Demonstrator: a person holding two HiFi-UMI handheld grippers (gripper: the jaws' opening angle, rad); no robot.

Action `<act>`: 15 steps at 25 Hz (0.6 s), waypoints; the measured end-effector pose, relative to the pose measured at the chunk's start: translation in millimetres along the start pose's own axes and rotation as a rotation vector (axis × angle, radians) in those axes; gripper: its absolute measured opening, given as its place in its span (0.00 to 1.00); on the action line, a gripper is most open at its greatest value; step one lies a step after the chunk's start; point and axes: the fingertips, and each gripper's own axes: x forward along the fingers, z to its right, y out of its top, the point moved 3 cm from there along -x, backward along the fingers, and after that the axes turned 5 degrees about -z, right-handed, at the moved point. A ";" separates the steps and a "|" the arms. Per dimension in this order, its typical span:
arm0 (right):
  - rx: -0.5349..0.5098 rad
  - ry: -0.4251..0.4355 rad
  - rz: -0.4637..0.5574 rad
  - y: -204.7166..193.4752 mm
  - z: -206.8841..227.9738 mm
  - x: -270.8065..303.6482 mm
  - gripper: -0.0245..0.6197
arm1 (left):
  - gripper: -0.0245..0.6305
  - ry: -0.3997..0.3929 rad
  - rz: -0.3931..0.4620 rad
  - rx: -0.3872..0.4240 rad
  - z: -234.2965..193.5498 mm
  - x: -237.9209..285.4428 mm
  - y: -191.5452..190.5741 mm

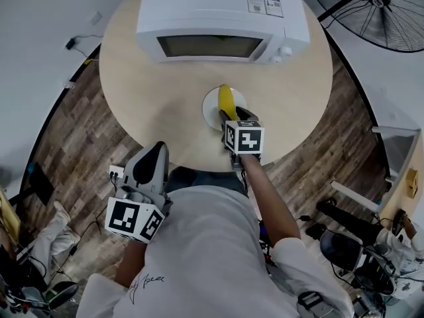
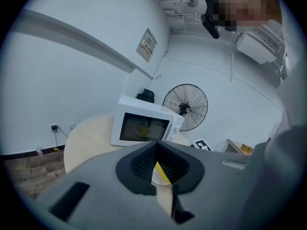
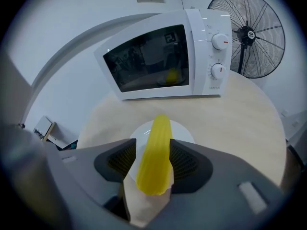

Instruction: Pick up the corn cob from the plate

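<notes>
The yellow corn cob [image 1: 226,100] lies on a small white plate [image 1: 211,105] on the round table, in front of the microwave. My right gripper [image 1: 233,119] is down at the plate's near side, open, its jaws either side of the cob's near end. In the right gripper view the corn cob [image 3: 156,157] runs between the pads of the right gripper [image 3: 153,148]; a strip of white plate [image 3: 180,128] shows between the left pad and the cob. My left gripper [image 1: 151,163] hangs off the table's near edge, shut and empty. The left gripper [image 2: 156,150] frames a sliver of corn [image 2: 162,172].
A white microwave [image 1: 222,12] with its door shut stands at the back of the round wooden table [image 1: 159,98]. A black floor fan [image 1: 377,5] stands beyond the table to the right. Cables and gear lie on the wood floor around the person's body.
</notes>
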 end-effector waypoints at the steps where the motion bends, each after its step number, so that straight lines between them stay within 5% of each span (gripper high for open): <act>1: 0.001 -0.003 -0.003 0.1 0.7 2.5 0.40 | 0.02 0.004 0.000 -0.002 -1.2 -0.1 -0.2; 15: -0.032 -0.052 -0.062 -1.9 4.2 26.6 0.49 | 0.02 0.032 -0.025 -0.025 -8.3 1.6 -2.0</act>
